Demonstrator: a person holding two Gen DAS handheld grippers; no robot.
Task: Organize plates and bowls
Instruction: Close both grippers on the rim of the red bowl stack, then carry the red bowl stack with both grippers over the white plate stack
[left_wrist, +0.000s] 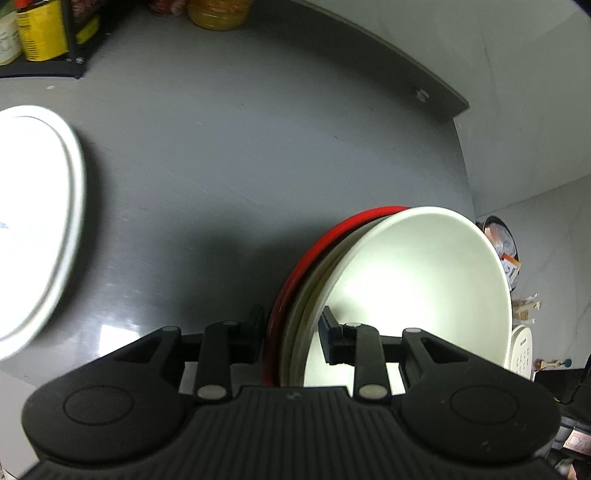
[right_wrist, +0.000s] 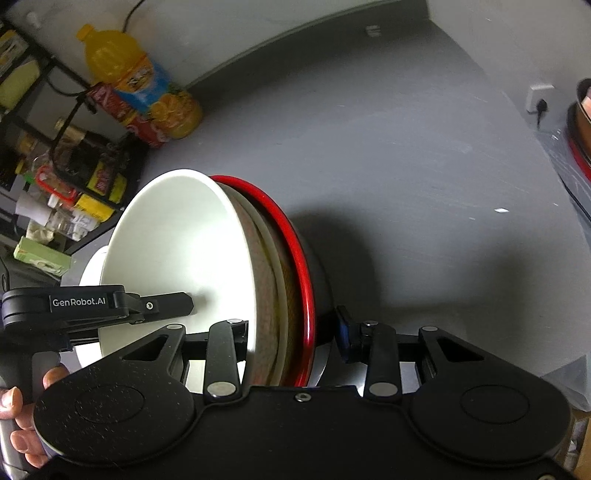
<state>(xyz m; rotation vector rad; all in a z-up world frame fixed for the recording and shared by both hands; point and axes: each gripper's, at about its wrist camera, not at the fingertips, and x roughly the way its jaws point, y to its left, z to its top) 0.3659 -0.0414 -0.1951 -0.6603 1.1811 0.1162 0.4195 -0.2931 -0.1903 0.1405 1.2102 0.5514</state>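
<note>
A nested stack of bowls, a white bowl inside cream ones inside a red-rimmed bowl, is held tilted on edge above the grey counter. My left gripper is shut on the stack's rims. My right gripper is shut on the same stack from the opposite side, with the red rim between its jaws. The left gripper's finger shows inside the white bowl. A stack of white plates lies on the counter at the left.
A black rack with jars and packets stands at the counter's back left. An orange juice bottle and a red packet lean beside it. A wall socket and a red-rimmed pot are at the right.
</note>
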